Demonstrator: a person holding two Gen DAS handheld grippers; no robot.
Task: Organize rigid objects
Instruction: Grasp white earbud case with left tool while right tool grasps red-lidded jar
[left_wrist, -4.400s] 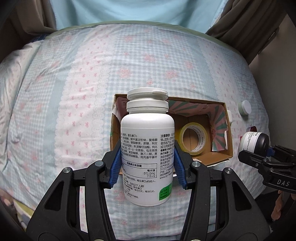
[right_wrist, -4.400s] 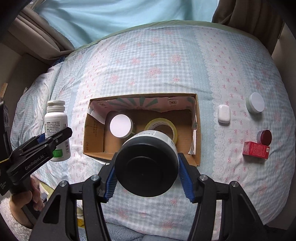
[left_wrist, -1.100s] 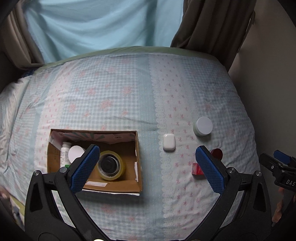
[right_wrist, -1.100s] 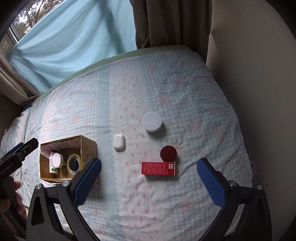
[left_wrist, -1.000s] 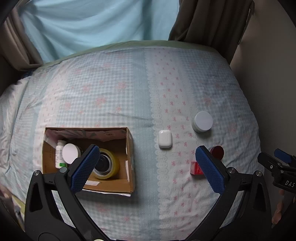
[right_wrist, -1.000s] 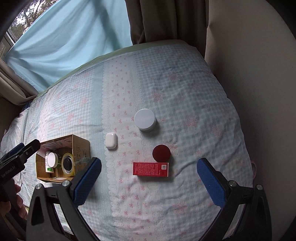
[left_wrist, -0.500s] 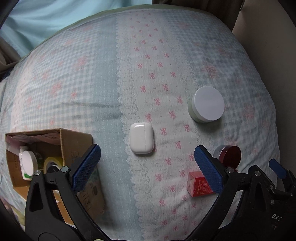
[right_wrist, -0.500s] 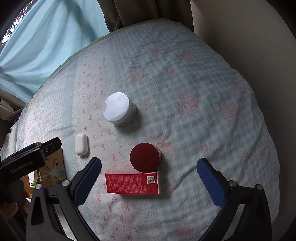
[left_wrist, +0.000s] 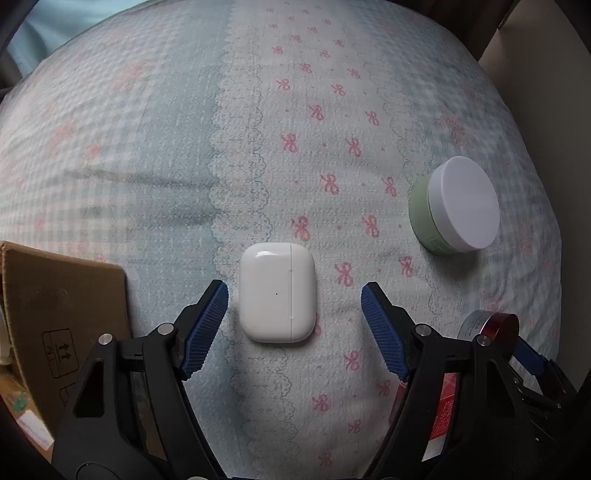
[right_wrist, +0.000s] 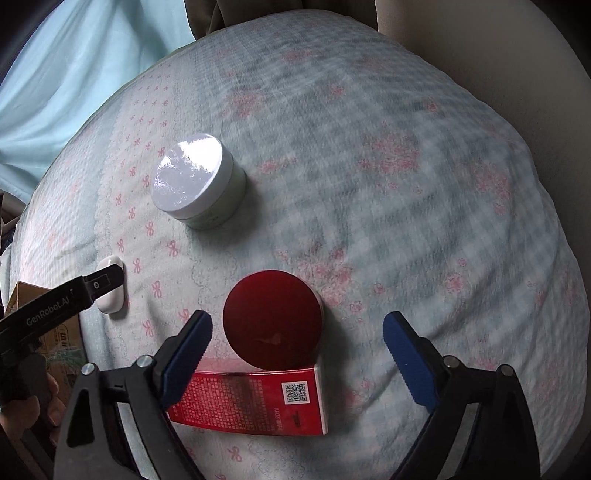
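Black tongs (left_wrist: 294, 323) with ribbed blue pads, silver screws, seemingly "GenRobot.AI" lettering.

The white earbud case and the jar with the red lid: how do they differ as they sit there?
The white earbud case is a flat, rounded rectangle lying alone; the jar with the red lid is round, upright and right beside a red box. The case is plain white, the jar's lid dark red. Both rest on the bedspread between open, closing jaws.

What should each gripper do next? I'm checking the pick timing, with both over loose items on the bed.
Probably keep closing. The left gripper straddles the white earbud case, the right gripper the red-lidded jar; both jaws are closing but the pads still stand clear of each item, so neither is gripped yet.
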